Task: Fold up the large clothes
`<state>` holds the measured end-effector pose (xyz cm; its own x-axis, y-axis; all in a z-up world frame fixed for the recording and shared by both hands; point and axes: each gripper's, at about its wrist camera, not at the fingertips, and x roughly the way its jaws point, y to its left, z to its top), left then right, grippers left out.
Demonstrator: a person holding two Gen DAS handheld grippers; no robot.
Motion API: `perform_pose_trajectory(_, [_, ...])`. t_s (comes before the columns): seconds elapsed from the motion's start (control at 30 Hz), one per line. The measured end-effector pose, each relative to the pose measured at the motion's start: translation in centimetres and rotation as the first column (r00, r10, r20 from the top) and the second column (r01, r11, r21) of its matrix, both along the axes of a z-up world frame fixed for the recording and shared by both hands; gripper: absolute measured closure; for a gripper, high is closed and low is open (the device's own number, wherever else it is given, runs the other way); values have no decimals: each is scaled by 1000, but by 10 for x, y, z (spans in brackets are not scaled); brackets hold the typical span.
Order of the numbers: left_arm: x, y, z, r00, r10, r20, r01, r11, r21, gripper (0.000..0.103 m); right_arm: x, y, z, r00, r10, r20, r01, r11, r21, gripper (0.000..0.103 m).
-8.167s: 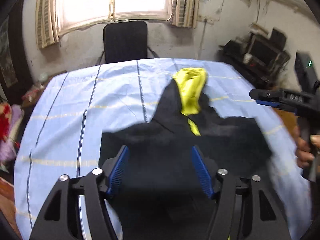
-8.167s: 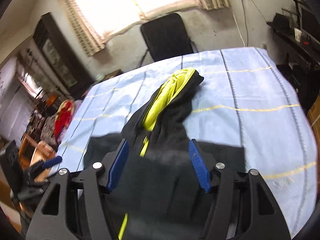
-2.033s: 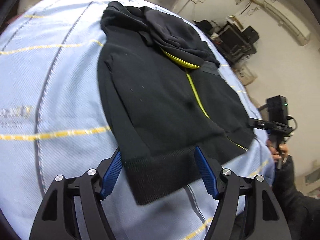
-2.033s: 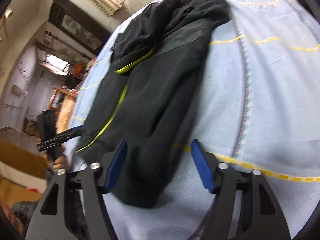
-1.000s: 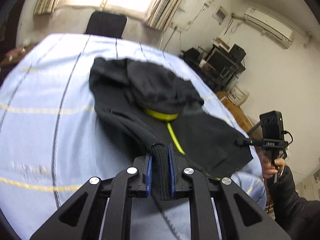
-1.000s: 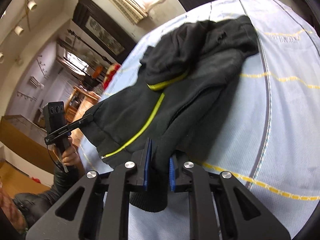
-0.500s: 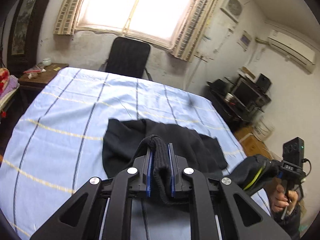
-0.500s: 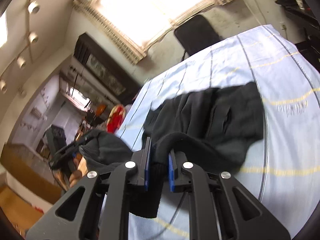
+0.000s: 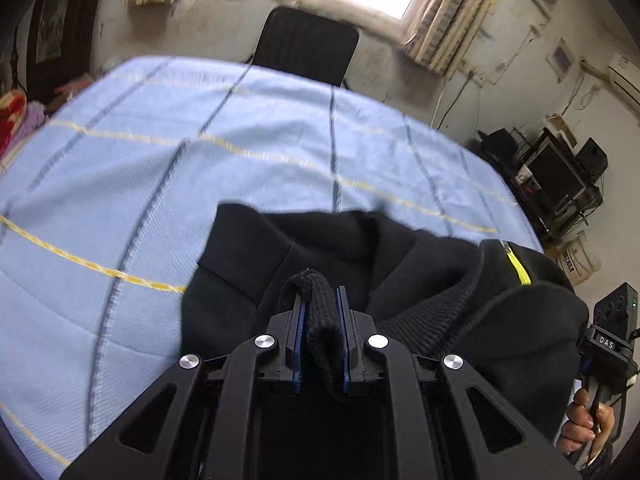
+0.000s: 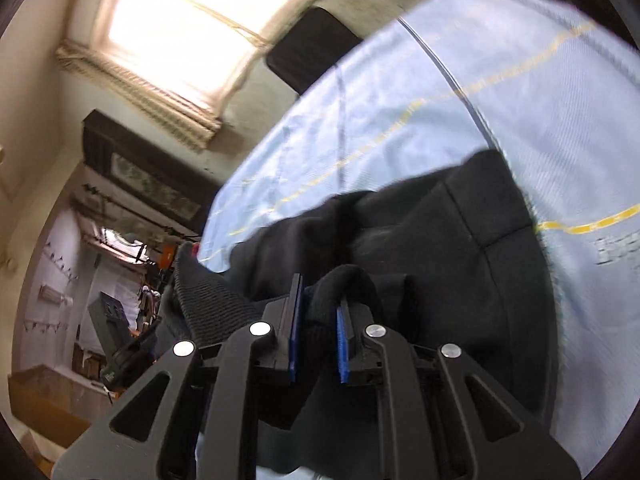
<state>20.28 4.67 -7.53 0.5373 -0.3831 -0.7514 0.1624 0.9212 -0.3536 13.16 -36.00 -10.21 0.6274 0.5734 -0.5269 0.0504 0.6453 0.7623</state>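
Clutter rings the work area: a black chair (image 9: 306, 42) stands at twelve o'clock beyond the blue checked tablecloth (image 9: 132, 168), under a bright window with striped curtains (image 9: 440, 32), and a rack of dark electronics (image 9: 556, 176) sits at three o'clock against the wall. In the right wrist view a dark cabinet (image 10: 140, 168) fills the nine o'clock side. Nothing lies on the cloth ahead of the garment.

The black jacket (image 9: 280, 256) is bunched on the near half of the table, at six o'clock from the chair, its yellow-green zipper (image 9: 518, 268) showing at three o'clock on a raised fold. The left gripper (image 9: 319, 332) is clamped on a ribbed hem edge, which pokes up between the blue pads. The right gripper (image 10: 317, 330) likewise pinches a fold of the jacket's black cloth. In the left view, the right hand (image 9: 584, 428) appears at four o'clock, wrapped around its gripper's handle.

Two seconds ago the jacket lay flat and spread out, zipper fully visible, with both pairs of jaws wide apart around the hem. Now the lower part is lifted and carried over toward the collar, so the garment looks shorter and heaped, and the camera faces the chair squarely.
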Motion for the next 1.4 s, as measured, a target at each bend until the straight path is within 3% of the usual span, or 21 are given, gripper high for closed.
perform_pose_trajectory(0.13, [0,4,-15,1000,-12,16,13,999,-31,87,10,-1,-31,1000,-17,-23,19,998,52,91])
perform_pose_trajectory(0.27, [-5,15,-6,1000,-20,4,20,996,-90,84,9,1,-26,1000,14,2,-14,1000,27,88])
perform_pose_trajectory(0.3, [-9,18,1,1000,-25,14,26,995,-98,78,7,1,-22,1000,17,4,-17,999,28,85])
perform_pose_trajectory(0.33, [-13,20,12,999,-22,39,26,995,-92,60,5,1,-15,1000,23,13,-23,999,33,83])
perform_pose_trajectory(0.4, [-30,33,42,990,14,144,-3,997,-73,37,-5,-3,9,996,51,79,-53,998,22,73])
perform_pose_trajectory(0.47, [-40,41,60,980,16,199,0,997,-82,30,-15,-7,31,986,71,148,-72,997,4,64])
perform_pose_trajectory(0.5, [-42,44,65,976,22,215,-4,996,-84,28,-17,-8,39,982,80,173,-83,997,6,53])
perform_pose_trajectory(0.6, [-39,47,63,975,39,217,-24,997,-70,28,-21,-15,44,975,74,211,-89,994,61,28])
perform_pose_trajectory(0.67, [-31,46,49,985,35,169,-24,998,-66,28,-20,-22,40,976,44,212,-64,994,84,22])
perform_pose_trajectory(0.77, [-21,35,30,995,-5,102,14,996,-90,28,-18,-38,34,985,-11,173,-11,992,128,22])
perform_pose_trajectory(0.83, [-14,23,26,996,-27,90,32,998,-56,28,-21,-44,33,983,-37,180,17,993,114,21])
perform_pose_trajectory(1.0, [5,3,16,995,-59,75,62,997,-39,28,-14,-24,26,987,10,160,5,996,-93,21])
perform_pose_trajectory(1.13, [9,-30,-2,988,-139,61,134,988,75,27,-4,-9,18,989,43,144,-19,986,-165,21])
perform_pose_trajectory(1.23, [15,-17,-12,992,-121,32,121,993,0,24,6,0,9,992,56,117,-30,977,-213,21])
perform_pose_trajectory(1.4, [17,-7,-15,994,-105,17,106,994,-38,28,14,6,-15,997,54,63,-39,973,-227,23])
